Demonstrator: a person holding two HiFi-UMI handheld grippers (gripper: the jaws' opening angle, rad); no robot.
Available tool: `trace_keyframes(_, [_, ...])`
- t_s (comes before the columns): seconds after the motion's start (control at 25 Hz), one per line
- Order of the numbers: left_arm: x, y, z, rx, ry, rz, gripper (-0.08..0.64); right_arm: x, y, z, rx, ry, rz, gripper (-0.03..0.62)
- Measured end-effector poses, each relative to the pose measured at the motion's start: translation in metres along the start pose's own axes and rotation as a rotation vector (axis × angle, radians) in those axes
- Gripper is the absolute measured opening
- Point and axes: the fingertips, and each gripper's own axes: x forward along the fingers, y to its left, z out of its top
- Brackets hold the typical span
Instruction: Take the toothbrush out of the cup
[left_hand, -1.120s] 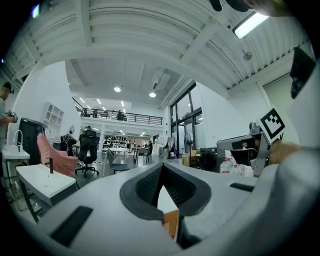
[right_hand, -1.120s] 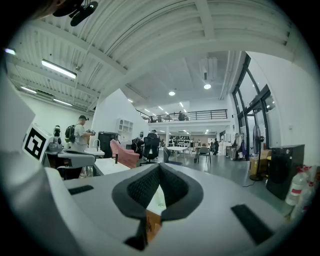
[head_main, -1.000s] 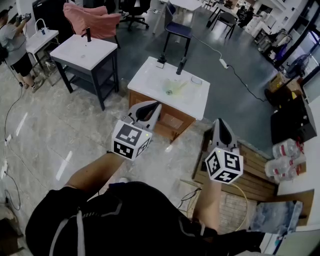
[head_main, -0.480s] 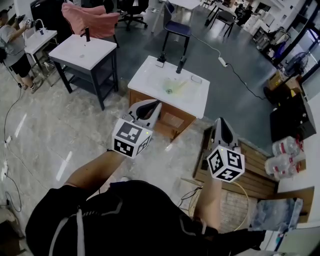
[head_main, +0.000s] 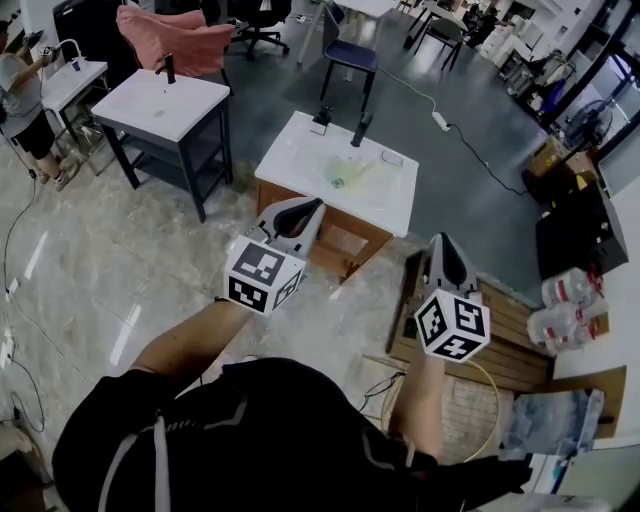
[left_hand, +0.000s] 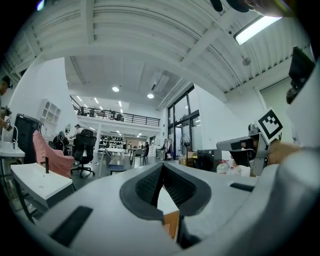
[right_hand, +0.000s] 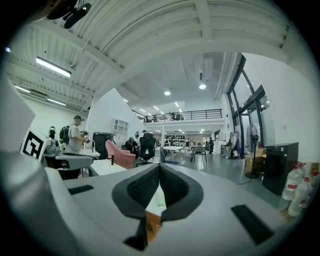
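A clear cup (head_main: 338, 181) stands on the white sink table (head_main: 300, 150) ahead of me, and a green toothbrush (head_main: 362, 170) sticks out of it toward the right. Both grippers are held level, well short of that table and above the floor. My left gripper (head_main: 312, 207) (left_hand: 162, 166) is shut with nothing in it, pointing at the table's near left corner. My right gripper (head_main: 443, 240) (right_hand: 159, 167) is also shut and empty, off to the table's right. The other gripper's marker cube shows at the edge of each gripper view.
Two black faucets (head_main: 360, 128) stand at the table's far edge, and a small white dish (head_main: 392, 158) lies near them. A second white table (head_main: 165, 100) and a pink-draped chair (head_main: 170, 35) are at the left. A wooden pallet (head_main: 500, 345) and water bottles (head_main: 565, 310) are at the right. A person (head_main: 20, 95) stands far left.
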Motion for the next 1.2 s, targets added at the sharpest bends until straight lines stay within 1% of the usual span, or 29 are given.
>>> trace_keyframes(0.24, [-0.001,0.012,-0.001,-0.003,-0.005,-0.017,0.005,0.005,0.011,0.003,-0.008,-0.007,-0.017,0.005])
trace_keyframes(0.4, [-0.004,0.024,0.000,0.003,-0.043,-0.020,0.005,0.010,0.018,0.000,-0.002,-0.009,-0.044,0.006])
trace_keyframes(0.64, [-0.006,0.043,-0.011,-0.015,-0.016,-0.032,0.005,0.016,0.035,-0.008,0.003,-0.001,-0.053,0.006])
trace_keyframes(0.76, [0.000,0.050,-0.021,-0.028,-0.004,-0.041,0.005,0.025,0.036,-0.016,-0.001,0.018,-0.055,0.006])
trace_keyframes(0.84, [0.006,0.054,-0.026,-0.027,0.004,-0.043,0.005,0.034,0.032,-0.019,0.001,0.012,-0.059,0.006])
trace_keyframes(1.0, [0.023,0.062,-0.033,-0.003,0.015,-0.032,0.005,0.059,0.022,-0.023,0.012,-0.007,-0.047,0.018])
trace_keyframes(1.2, [0.048,0.077,-0.031,0.008,0.023,0.002,0.005,0.102,0.011,-0.025,0.024,-0.011,0.002,0.025])
